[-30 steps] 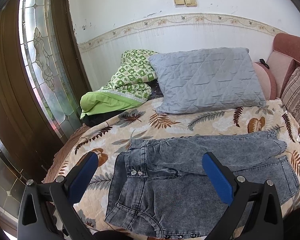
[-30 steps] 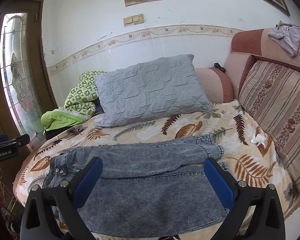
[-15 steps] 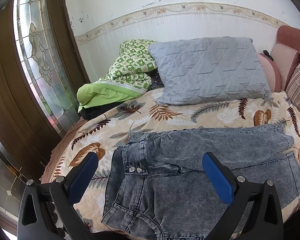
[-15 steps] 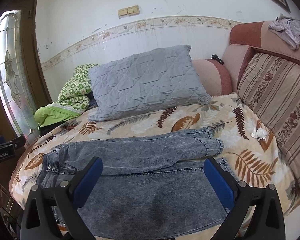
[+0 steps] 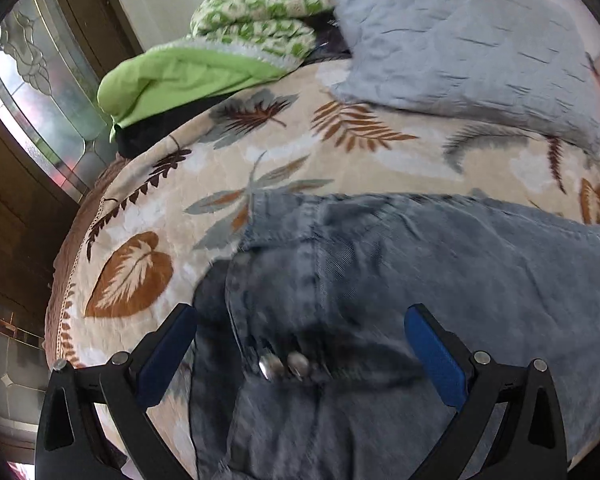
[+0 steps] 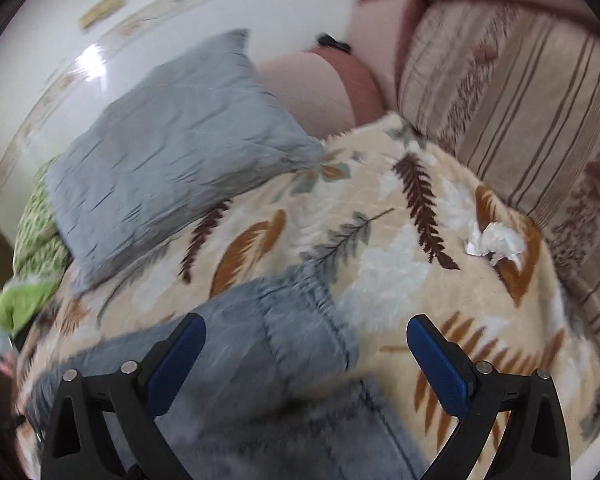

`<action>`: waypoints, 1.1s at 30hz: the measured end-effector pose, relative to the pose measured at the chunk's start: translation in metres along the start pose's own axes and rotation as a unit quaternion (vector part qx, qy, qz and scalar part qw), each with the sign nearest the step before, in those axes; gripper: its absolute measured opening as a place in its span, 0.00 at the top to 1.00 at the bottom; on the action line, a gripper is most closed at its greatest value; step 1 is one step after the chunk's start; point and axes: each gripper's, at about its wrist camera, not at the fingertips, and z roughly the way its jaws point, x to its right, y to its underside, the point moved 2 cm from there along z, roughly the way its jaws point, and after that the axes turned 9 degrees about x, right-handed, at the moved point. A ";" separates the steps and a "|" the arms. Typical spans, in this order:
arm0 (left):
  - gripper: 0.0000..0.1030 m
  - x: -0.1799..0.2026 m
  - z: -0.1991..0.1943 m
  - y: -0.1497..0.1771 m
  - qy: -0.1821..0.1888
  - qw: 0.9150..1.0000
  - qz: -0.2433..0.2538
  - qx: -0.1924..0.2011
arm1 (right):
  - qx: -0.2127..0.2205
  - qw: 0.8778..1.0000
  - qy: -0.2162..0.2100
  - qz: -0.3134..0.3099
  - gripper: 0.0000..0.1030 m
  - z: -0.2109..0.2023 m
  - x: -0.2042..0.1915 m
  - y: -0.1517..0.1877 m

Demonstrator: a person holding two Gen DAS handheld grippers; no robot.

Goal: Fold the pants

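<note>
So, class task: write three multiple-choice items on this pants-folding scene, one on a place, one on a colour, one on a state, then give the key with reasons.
1. Where does the crumpled white tissue lie?
A. on the grey pillow
B. on the leaf-print bedspread near the striped cushion
C. on the jeans

2. What colour are the gripper pads?
A. blue
B. red
C. yellow

3. How do the left gripper and right gripper stand?
A. both shut on cloth
B. one open, one shut
C. both open, holding nothing

Key: B, the tissue sits on the bedspread beside the cushion; A, the pads show blue in both views; C, the fingers stand wide apart over the jeans.
</note>
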 end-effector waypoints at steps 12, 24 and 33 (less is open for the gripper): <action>0.40 -0.051 0.126 -0.063 0.061 0.991 -0.078 -0.095 | -0.155 0.988 0.003 -0.002 0.43 0.132 -0.010 0.012; 0.97 -0.063 0.119 -0.064 0.133 0.973 -0.163 -0.097 | -0.096 0.995 0.005 -0.019 0.85 0.085 -0.019 0.001; 0.97 -0.088 0.001 -0.064 0.200 0.966 -0.164 0.020 | -0.038 0.998 -0.043 -0.017 0.85 -0.007 -0.013 -0.024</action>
